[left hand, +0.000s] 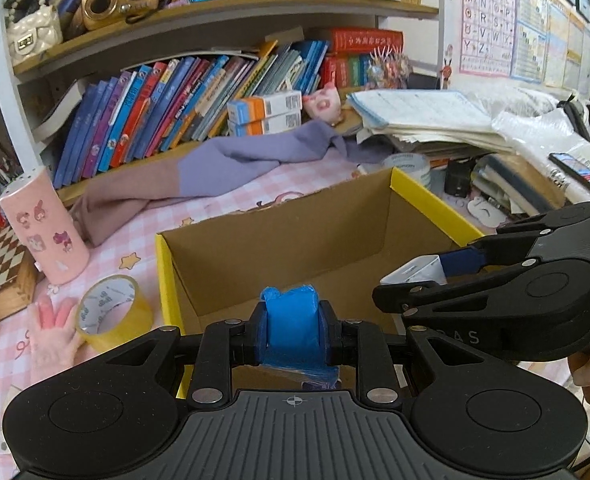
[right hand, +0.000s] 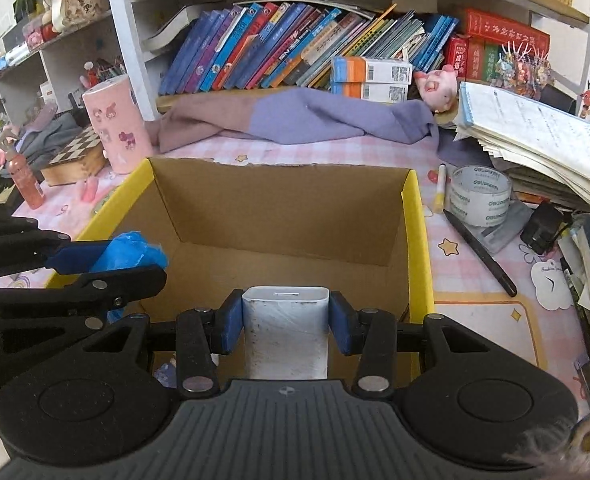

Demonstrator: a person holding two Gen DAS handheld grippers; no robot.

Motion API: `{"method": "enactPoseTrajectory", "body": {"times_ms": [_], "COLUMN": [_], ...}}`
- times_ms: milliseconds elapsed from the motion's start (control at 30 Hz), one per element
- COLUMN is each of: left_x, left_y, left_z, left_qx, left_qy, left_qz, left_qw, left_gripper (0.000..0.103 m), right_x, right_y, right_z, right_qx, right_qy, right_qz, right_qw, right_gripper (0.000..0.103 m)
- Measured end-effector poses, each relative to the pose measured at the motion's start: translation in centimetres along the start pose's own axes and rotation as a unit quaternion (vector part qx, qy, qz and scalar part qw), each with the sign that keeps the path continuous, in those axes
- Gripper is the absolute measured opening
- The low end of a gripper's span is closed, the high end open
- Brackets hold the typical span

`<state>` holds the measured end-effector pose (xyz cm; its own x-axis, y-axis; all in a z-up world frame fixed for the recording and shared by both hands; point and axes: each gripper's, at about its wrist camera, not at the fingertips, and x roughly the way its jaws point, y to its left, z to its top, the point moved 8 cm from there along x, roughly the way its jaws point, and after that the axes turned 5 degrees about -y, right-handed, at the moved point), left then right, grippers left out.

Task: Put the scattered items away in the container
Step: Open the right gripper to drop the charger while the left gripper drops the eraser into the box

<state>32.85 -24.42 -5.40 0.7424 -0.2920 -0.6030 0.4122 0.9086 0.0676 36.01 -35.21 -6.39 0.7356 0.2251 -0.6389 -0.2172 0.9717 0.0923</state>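
The left gripper (left hand: 293,330) clamps a crumpled blue bag (left hand: 291,320); the right gripper (right hand: 286,320) pinches a white charger (right hand: 286,332). Both hang over the cardboard box (right hand: 417,240), tape roll (right hand: 480,196) at two o'clock.

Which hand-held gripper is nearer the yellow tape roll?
Left. The left hand-held gripper, holding a blue bag roll, is just right of the yellow tape roll; the right hand-held gripper is farther right, across the box.

Daylight is falling across a desk under a pink checked cover (right hand: 475,312). Behind it a wooden shelf (left hand: 223,12) is holding leaning books (right hand: 263,48), and alphabet posters (left hand: 491,20) are hanging on the white wall.
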Motion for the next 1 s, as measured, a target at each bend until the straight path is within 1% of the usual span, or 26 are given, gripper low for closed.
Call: {"method": "enactPoseTrajectory", "body": {"times_ms": [133, 333, 400, 467, 533, 567, 733, 867, 1000], "left_x": [0.6, 0.7, 0.6, 0.3, -0.1, -0.3, -1.6, -3.0, -4.9], "left_y": [0.0, 0.0, 0.3, 0.5, 0.6, 0.5, 0.5, 0.6, 0.9], "left_z": [-0.1, -0.1, 0.0, 0.0, 0.0, 0.0, -0.2, -0.2, -0.2], "left_qx": [-0.003, -0.005, -0.006, -0.01, -0.011, -0.011, -0.012, -0.016, -0.022], "left_qy": [0.01, 0.011, 0.007, 0.004, -0.002, -0.005, -0.016, -0.027, -0.047], "left_qz": [0.005, 0.012, 0.024, 0.028, 0.029, 0.03, 0.03, 0.033, 0.039], "left_qw": [0.9999, 0.9998, 0.9997, 0.9996, 0.9995, 0.9995, 0.9993, 0.999, 0.9979], "left_gripper": [0.024, 0.025, 0.029, 0.037, 0.05, 0.052, 0.054, 0.056, 0.063], "right_x": [0.5, 0.4, 0.2, -0.2, -0.6, -0.8, -1.8, -3.1, -4.6], "right_y": [-0.5, -0.6, -0.6, -0.6, -0.5, -0.4, 0.1, 0.9, 1.7], "right_z": [0.0, 0.1, 0.2, 0.4, 0.6, 0.6, 0.5, 0.6, 0.5], "right_qx": [0.002, 0.004, 0.008, 0.01, 0.01, 0.01, 0.011, 0.009, 0.007], "right_qy": [0.005, 0.002, -0.003, -0.012, -0.02, -0.024, -0.032, -0.05, -0.07], "right_qz": [0.003, 0.003, 0.002, -0.002, -0.003, -0.004, -0.009, -0.015, -0.023], "right_qw": [1.0, 1.0, 1.0, 1.0, 1.0, 1.0, 0.999, 0.999, 0.997], "right_gripper": [0.042, 0.042, 0.043, 0.043, 0.045, 0.046, 0.046, 0.046, 0.046]}}
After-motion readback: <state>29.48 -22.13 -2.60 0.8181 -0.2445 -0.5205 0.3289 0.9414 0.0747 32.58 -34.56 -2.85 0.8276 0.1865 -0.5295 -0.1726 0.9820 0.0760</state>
